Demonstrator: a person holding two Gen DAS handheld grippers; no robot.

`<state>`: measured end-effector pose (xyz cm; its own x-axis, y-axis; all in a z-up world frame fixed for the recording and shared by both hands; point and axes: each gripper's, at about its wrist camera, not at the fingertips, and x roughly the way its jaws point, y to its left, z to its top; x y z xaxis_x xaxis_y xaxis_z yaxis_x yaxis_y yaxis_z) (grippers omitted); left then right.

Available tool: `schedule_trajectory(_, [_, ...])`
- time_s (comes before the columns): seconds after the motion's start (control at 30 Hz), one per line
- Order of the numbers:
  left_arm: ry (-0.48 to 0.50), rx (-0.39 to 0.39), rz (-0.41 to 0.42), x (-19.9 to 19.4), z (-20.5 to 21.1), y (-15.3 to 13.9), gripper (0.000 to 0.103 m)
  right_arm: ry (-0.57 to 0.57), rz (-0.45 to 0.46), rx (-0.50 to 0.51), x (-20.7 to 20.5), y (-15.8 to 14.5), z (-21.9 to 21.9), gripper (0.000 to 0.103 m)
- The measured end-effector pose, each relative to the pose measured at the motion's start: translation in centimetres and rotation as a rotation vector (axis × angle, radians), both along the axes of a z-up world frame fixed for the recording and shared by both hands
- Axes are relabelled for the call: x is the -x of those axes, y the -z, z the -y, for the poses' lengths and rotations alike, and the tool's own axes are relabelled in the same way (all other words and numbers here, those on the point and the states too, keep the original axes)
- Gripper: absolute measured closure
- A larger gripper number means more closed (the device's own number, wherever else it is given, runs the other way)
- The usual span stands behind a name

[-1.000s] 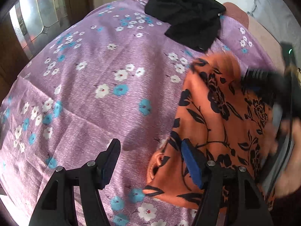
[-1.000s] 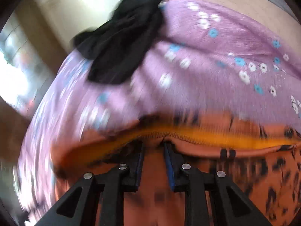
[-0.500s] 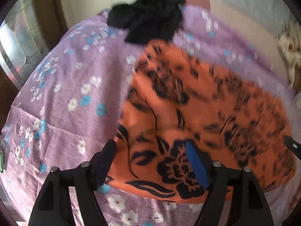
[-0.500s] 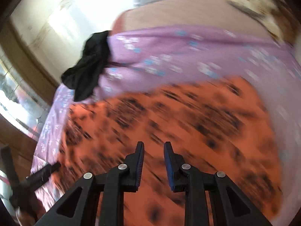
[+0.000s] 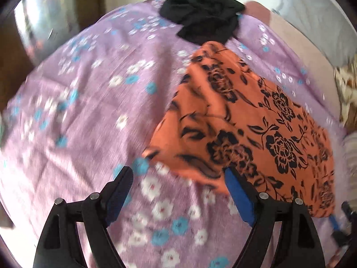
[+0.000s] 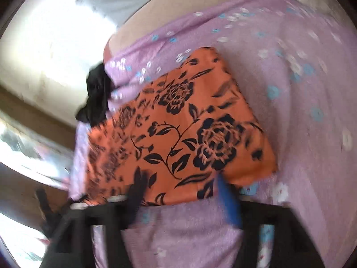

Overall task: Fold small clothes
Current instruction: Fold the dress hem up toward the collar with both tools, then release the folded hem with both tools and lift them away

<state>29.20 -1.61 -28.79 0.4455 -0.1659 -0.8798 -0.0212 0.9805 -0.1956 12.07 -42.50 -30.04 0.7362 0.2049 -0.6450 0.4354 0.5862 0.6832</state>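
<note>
Left-wrist view: the left tongs (image 5: 178, 194) hang spread wide with nothing between the blue-padded fingers (image 5: 238, 198), above a lilac bedsheet (image 5: 89, 111) printed with white and blue flowers. Just ahead and to the right of these tongs lies the orange garment (image 5: 256, 122), patterned with black roses and folded into a roughly rectangular panel; its near left corner sits just beyond the right finger, apart from both pads. Beyond the garment's far end, touching or slightly overlapped by it, a crumpled black garment (image 5: 203, 17) rests at the far edge of the sheet. A sliver of the right tongs (image 5: 343, 223) shows at the lower right margin, beside the orange panel's near right corner. Right-wrist view: the right tongs (image 6: 180, 196) are blurred, yet the fingers stand clearly apart and grip nothing; the dark left finger (image 6: 136, 189) overlaps the near hem of the orange garment (image 6: 178, 129), and the blue-padded finger lies at that same hem. The garment lies flat on the bedsheet (image 6: 301, 111) directly ahead, and the black garment (image 6: 96, 96) sits at its far left corner.
</note>
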Motion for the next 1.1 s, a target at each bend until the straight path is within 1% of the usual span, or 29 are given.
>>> schedule_trajectory(0.07, [-0.023,0.122,-0.045,0.9,-0.7,0.6,0.018,0.019,0.026,-0.1,1.0,0.7,0.4,0.027])
schedule_trajectory(0.13, [-0.031,0.222,-0.084,0.9,-0.7,1.3,0.018,0.031,0.046,-0.148,1.5,1.0,0.5,0.027])
schedule_trajectory(0.23, [0.016,0.223,-0.084,0.7,0.8,1.5,0.018,0.024,0.064,-0.194,1.6,1.2,0.0,0.027])
schedule_trajectory(0.3, [0.036,0.24,-0.076,0.4,1.6,1.7,0.018,0.032,0.077,-0.242,1.3,1.7,-0.2,0.027])
schedule_trajectory(0.37, [0.038,0.289,-0.089,-0.3,1.8,2.2,0.018,0.027,0.08,-0.285,1.0,2.5,-0.4,0.027])
schedule_trajectory(0.43, [0.017,0.348,-0.107,-1.1,1.5,2.9,0.018,0.021,0.07,-0.31,0.3,3.3,-0.8,0.027])
schedule_trajectory(0.5, [-0.007,0.39,-0.094,-1.8,1.4,3.1,0.02,0.019,0.05,-0.337,-0.2,4.2,-1.0,0.027])
schedule_trajectory(0.53, [-0.013,0.408,-0.074,-2.1,1.6,3.0,0.02,0.024,0.039,-0.355,-0.5,4.8,-1.0,0.027])
schedule_trajectory(0.57, [-0.011,0.415,-0.064,-2.3,1.7,3.0,0.026,0.033,0.032,-0.374,-0.7,5.3,-1.0,0.027])
schedule_trajectory(0.6, [-0.01,0.415,-0.056,-2.6,2.0,3.0,0.039,0.048,0.027,-0.388,-0.9,5.8,-0.9,0.027])
schedule_trajectory(0.63, [-0.018,0.399,-0.046,-2.9,2.3,3.0,0.046,0.063,0.023,-0.392,-1.1,6.3,-0.9,0.027])
schedule_trajectory(0.67, [-0.027,0.383,-0.037,-3.0,2.4,2.9,0.058,0.074,0.024,-0.39,-1.3,6.5,-0.8,0.028])
schedule_trajectory(0.7, [-0.037,0.371,-0.025,-3.0,2.4,2.9,0.065,0.099,0.045,-0.382,-1.4,6.6,-0.7,0.029])
schedule_trajectory(0.77, [-0.051,0.362,-0.012,-3.1,2.3,2.8,0.068,0.129,0.072,-0.358,-1.9,6.5,-0.4,0.029])
schedule_trajectory(0.8, [-0.052,0.358,-0.005,-3.1,2.4,2.8,0.068,0.147,0.087,-0.351,-2.2,6.6,-0.2,0.029])
schedule_trajectory(0.87, [-0.038,0.328,0.01,-3.2,2.8,2.6,0.068,0.174,0.106,-0.334,-2.7,6.5,0.2,0.029])
schedule_trajectory(0.9, [-0.03,0.316,0.009,-3.1,2.8,2.5,0.063,0.178,0.104,-0.32,-3.0,6.3,0.3,0.029])
schedule_trajectory(0.93, [-0.027,0.315,0.003,-3.2,2.9,2.6,0.056,0.176,0.092,-0.296,-3.4,6.2,0.3,0.031])
schedule_trajectory(0.97, [-0.02,0.335,-0.01,-3.3,2.9,2.9,0.038,0.172,0.079,-0.277,-3.7,6.0,0.3,0.034])
schedule_trajectory(1.0, [-0.016,0.355,-0.028,-3.6,3.1,3.1,0.026,0.172,0.06,-0.256,-4.0,6.0,0.2,0.036])
schedule_trajectory(1.03, [-0.018,0.358,-0.035,-3.6,3.2,3.4,0.026,0.175,0.052,-0.245,-4.1,6.0,0.2,0.041])
schedule_trajectory(1.07, [-0.023,0.349,-0.028,-3.7,3.3,3.4,0.026,0.182,0.041,-0.235,-4.2,6.1,0.3,0.051])
schedule_trajectory(1.1, [-0.023,0.338,-0.02,-3.6,3.5,3.4,0.027,0.19,0.023,-0.227,-4.2,6.2,0.5,0.059])
